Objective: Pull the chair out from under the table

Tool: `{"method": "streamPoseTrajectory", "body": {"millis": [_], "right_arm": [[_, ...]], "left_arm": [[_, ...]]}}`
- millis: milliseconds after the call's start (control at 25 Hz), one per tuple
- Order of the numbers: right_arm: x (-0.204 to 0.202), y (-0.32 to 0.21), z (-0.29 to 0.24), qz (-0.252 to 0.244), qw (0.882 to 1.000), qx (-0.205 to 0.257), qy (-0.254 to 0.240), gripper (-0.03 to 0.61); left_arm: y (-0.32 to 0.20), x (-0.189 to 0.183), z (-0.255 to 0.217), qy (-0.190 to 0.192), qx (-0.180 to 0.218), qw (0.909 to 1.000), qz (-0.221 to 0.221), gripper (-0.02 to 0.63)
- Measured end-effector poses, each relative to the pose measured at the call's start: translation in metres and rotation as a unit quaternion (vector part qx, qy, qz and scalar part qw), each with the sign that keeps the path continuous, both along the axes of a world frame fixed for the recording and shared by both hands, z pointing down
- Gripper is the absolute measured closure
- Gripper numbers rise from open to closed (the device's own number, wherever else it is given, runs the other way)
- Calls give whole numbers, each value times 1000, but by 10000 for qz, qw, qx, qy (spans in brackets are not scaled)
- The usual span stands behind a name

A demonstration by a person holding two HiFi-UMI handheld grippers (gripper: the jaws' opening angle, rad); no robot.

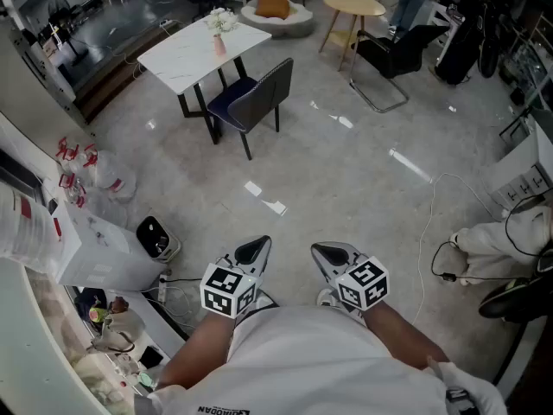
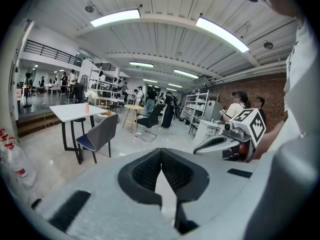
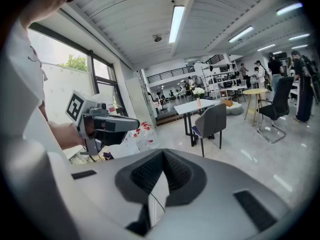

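Note:
A grey chair (image 1: 255, 100) with a dark blue seat stands tucked at the near side of a white-topped table (image 1: 199, 52), far across the floor from me. In the left gripper view the chair (image 2: 98, 135) and table (image 2: 74, 112) lie at the left. The right gripper view has the chair (image 3: 212, 122) and table (image 3: 196, 105) right of centre. My left gripper (image 1: 257, 248) and right gripper (image 1: 323, 251) are held side by side close to my body, pointing toward the chair. Both are shut and hold nothing, as their own views show: left gripper (image 2: 161, 167), right gripper (image 3: 162, 172).
A pink vase with flowers (image 1: 219, 33) stands on the table. Beyond are a round wooden table (image 1: 352, 5) and a black office chair (image 1: 393, 54). A white cabinet (image 1: 99, 249) and water bottles (image 1: 108, 175) line the left. A cable (image 1: 430, 232) trails on the floor at the right.

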State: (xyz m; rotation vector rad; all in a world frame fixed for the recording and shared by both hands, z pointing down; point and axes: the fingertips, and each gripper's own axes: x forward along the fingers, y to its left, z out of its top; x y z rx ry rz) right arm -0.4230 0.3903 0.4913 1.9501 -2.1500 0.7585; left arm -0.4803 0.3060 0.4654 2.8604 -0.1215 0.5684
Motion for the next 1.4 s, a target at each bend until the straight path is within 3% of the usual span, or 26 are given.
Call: {"method": "streamPoseTrajectory", "body": {"millis": [640,1400], "right_arm": [[-12,-7,-3,5,9998,27,-213,574],[-71,-54,17,521,9983,-248,-121,574]], "left_arm": [[-7,-9,3,53,-110,9999,6,606],[-67,-74,26,-146,-249,9989,356,606]]}}
